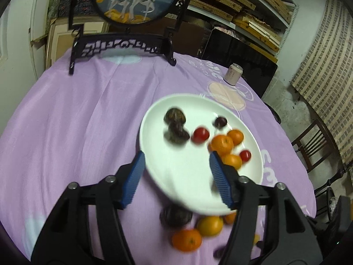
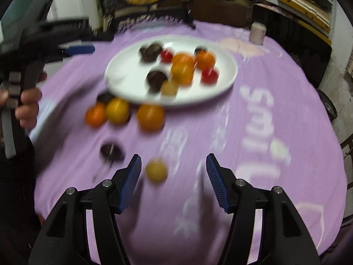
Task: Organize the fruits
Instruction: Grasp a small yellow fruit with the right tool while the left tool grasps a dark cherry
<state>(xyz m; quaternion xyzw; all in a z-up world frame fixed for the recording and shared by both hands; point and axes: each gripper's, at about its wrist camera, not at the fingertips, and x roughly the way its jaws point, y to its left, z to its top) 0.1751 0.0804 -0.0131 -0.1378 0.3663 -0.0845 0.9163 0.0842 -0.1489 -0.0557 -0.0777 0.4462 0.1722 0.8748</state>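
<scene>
While both tools wait: each one has its fingers spread wide and holds nothing.
Right gripper (image 2: 173, 171): it is low over the purple cloth (image 2: 253, 143), and a small yellow fruit (image 2: 156, 171) sits between its blue fingers (image 2: 130, 183), nearer the left one, not pinched.
Left gripper (image 1: 177, 177): it hangs above the near edge of the white plate (image 1: 176, 176), fingers apart.
Fruit on the plate: dark plums (image 1: 175, 125), red tomatoes (image 1: 200, 135) and oranges (image 1: 221, 144) lie from about 11 to 3 o'clock.
Fruit off the plate: three orange ones (image 2: 151, 117) and a dark one lie at the plate's 7 o'clock, with one more dark fruit (image 2: 111, 151) at 10 o'clock from the right gripper.
How it handles: I think the yellow fruit is light, round and smooth, so it can roll or slip, and a hard squeeze could squash it.
Where to hold: grab it across its fat middle, gently, with both fingers flat on its sides.
Far things: a can (image 1: 233, 74) stands at 1 o'clock past the plate, and a picture stand (image 1: 123, 46) at 12.
</scene>
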